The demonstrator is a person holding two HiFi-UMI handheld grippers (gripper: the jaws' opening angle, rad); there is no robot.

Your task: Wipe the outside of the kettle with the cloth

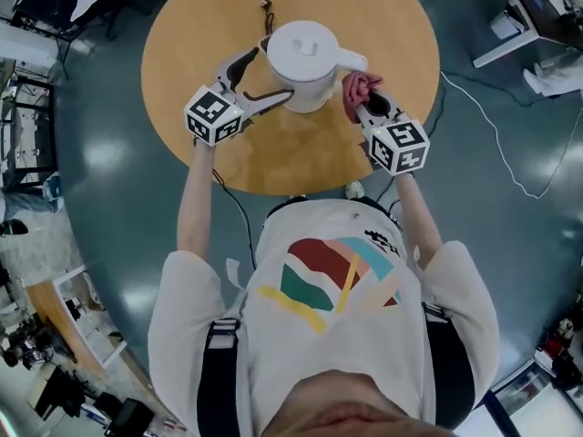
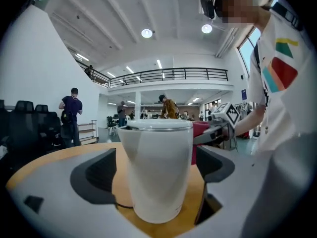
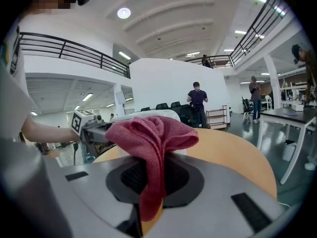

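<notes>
A white kettle (image 1: 305, 62) stands on the round wooden table (image 1: 209, 25), its handle (image 1: 351, 59) pointing right. My left gripper (image 1: 273, 73) is open at the kettle's left side. In the left gripper view the kettle (image 2: 156, 182) stands between the two pads (image 2: 99, 175) with a gap on each side. My right gripper (image 1: 362, 109) is shut on a red cloth (image 1: 358, 89), which is bunched up right beside the handle. In the right gripper view the cloth (image 3: 148, 133) hangs over the shut jaws and hides most of the kettle.
A plug with a short cord (image 1: 266, 7) lies on the table behind the kettle. A black cable (image 1: 239, 215) drops from the table's near edge. A white cable (image 1: 496, 130) runs over the floor at the right. White desks (image 1: 519, 25) stand at the far right.
</notes>
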